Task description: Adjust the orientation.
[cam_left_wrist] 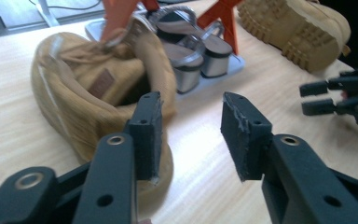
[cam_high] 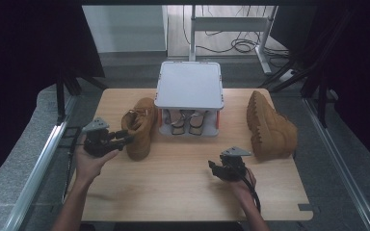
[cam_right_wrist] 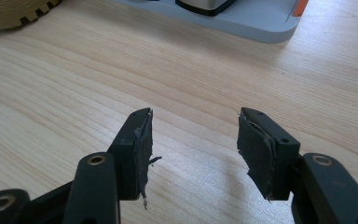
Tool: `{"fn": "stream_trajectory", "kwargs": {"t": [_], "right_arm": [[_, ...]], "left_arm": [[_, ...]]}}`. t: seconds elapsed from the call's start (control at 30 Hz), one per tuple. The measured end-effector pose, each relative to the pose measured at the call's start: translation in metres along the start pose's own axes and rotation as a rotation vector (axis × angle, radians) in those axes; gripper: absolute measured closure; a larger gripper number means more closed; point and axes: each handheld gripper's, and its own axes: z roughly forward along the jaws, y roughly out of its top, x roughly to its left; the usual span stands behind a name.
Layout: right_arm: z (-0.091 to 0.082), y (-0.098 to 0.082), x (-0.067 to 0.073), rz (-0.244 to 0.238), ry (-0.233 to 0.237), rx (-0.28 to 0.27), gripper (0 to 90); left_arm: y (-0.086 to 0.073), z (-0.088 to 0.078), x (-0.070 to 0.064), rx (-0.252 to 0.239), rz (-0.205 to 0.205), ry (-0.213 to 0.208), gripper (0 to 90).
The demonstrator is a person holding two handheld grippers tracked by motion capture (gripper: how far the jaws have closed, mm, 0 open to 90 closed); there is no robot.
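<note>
- Left gripper (cam_high: 118,139) sits at the heel of the left boot (cam_high: 141,126); jaws part open, nothing between them. In the left gripper view one jaw is just beside the collar of the boot (cam_left_wrist: 98,93), the other over bare worktop (cam_high: 183,183).
- Boot stands upright on the worktop, just left of the rack (cam_high: 190,86), sandals (cam_high: 188,122) under its shelf.
- Risk: closing now would catch only the soft collar edge, which folds, so the boot could slip or tip on a lift.
- Risk: pushing forward with a jaw could shove the boot into the rack leg or sandals.
- Right gripper (cam_high: 218,168) idles mid-worktop, jaws fairly wide and empty, no support for the boot.
- Right boot (cam_high: 270,127) lies on its side, well apart; no hazard there.
</note>
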Motion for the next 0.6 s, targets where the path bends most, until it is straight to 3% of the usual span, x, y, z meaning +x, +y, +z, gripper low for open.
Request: {"fn": "stream_trajectory", "kwargs": {"t": [0.4, 0.5, 0.6], "right_arm": [[-0.005, 0.0, -0.008, 0.021, -0.008, -0.007, 44.2], [-0.007, 0.0, -0.013, 0.035, -0.013, -0.015, 44.2], [-0.01, 0.0, -0.018, 0.04, -0.015, -0.022, 44.3]], "left_arm": [[-0.031, 0.013, -0.026, 0.033, 0.037, -0.046, 51.3], [-0.04, 0.02, -0.032, 0.083, 0.059, -0.064, 49.9], [-0.047, 0.027, -0.038, 0.128, 0.101, -0.047, 48.5]]}}
